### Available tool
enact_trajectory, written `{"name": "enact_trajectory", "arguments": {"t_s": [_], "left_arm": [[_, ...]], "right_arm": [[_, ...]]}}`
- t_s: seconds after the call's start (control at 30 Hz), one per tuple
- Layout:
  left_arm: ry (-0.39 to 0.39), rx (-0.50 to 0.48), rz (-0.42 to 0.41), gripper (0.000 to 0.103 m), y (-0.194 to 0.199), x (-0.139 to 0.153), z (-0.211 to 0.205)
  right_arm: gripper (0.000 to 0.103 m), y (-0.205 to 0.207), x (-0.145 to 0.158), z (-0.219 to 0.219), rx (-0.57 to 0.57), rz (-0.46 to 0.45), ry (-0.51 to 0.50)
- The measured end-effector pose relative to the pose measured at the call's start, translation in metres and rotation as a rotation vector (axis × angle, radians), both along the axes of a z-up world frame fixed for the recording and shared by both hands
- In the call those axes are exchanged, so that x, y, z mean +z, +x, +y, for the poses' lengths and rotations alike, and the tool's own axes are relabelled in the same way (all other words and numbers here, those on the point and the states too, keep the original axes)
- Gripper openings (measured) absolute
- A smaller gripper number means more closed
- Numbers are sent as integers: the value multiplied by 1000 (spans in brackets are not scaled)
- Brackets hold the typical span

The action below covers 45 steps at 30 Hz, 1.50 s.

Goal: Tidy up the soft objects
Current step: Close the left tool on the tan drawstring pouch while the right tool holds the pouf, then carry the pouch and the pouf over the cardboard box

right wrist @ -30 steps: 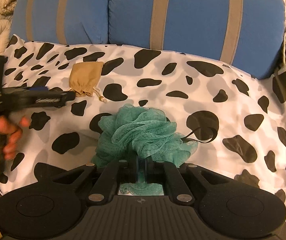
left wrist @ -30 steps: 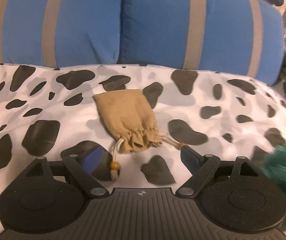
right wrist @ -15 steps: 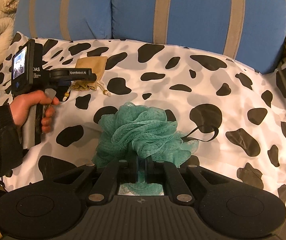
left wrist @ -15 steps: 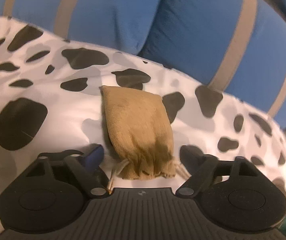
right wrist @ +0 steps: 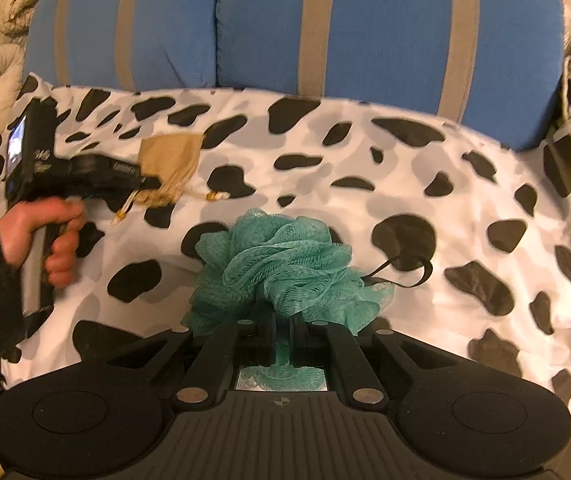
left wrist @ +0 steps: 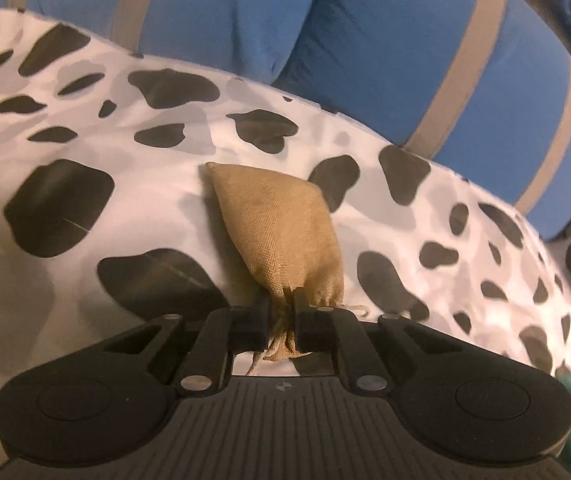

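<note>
Burlap fills the middle of the left wrist view: a small tan drawstring pouch (left wrist: 281, 236) lies on the cow-print sheet (left wrist: 133, 208), its closed bottom pointing away toward the blue striped cushions (left wrist: 365, 56) and its gathered neck toward the camera. The left gripper (left wrist: 281, 320) has its fingers drawn in tight on that neck, the cloth bunched between them and the frayed mouth and cords sticking out behind. Taking it at the cinched neck makes sense, I judge: that is the narrowest and firmest part of a limp bag, so the body should hang below rather than slip out. The pouch looks to be resting on the sheet, though I cannot tell whether it has begun to lift.

In the right wrist view, a teal mesh bath pouf (right wrist: 285, 276) sits just ahead of the right gripper (right wrist: 283, 340), whose fingers are pressed nearly together with a fold of the netting pinched between them; more netting shows in the gap behind. The pouf's dark hanging loop (right wrist: 405, 274) trails out to the right on the sheet. A hold on one bunched fold is probably enough for something so light. To the far left the person's left hand (right wrist: 37, 236) grips the other tool's handle, its nose at the pouch (right wrist: 169, 160), well apart from the pouf. Both soft things being held suggests they are about to be carried somewhere together.
</note>
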State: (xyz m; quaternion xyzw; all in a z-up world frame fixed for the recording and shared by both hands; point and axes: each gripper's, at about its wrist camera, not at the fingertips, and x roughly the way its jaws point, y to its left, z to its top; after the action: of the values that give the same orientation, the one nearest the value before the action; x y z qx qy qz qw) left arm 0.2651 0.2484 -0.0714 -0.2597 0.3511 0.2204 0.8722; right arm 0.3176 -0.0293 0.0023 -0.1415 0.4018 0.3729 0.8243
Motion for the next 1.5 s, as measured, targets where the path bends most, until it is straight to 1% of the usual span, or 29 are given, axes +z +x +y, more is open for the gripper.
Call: {"name": "enact_trajectory", "arguments": {"t_s": [0.1, 0.37, 0.47, 0.6, 0.7, 0.8, 0.97, 1.03, 1.1, 1.3, 1.5], "left_arm": [[21, -38, 6, 10, -8, 8, -12], [44, -95, -27, 10, -36, 40, -39], [58, -121, -40, 10, -48, 53, -51], [115, -173, -36, 10, -65, 71, -70], [139, -200, -44, 10, -81, 84, -81], [152, -215, -50, 10, -98, 97, -90], [162, -223, -58, 10, -128, 119, -100], [187, -237, -61, 10, -140, 127, -107], [220, -252, -56, 10, -151, 133, -115], [260, -298, -50, 10, -181, 145, -139], [234, -322, -36, 10, -207, 148, -155]], "right_arm": [[7, -1, 6, -7, -24, -43, 20], [7, -7, 15, -24, -54, -89, 51], [7, -14, 17, -31, -56, -91, 59], [7, -26, 22, -40, -52, -96, 72], [7, -35, 26, -45, -46, -100, 84], [7, -45, 32, -52, -44, -103, 98], [7, -66, 39, -60, -28, -116, 95], [7, -76, 41, -63, -16, -117, 92], [7, -87, 43, -67, -6, -116, 92], [7, -115, 49, -79, 24, -118, 111], [7, -141, 54, -90, 39, -112, 128]]}}
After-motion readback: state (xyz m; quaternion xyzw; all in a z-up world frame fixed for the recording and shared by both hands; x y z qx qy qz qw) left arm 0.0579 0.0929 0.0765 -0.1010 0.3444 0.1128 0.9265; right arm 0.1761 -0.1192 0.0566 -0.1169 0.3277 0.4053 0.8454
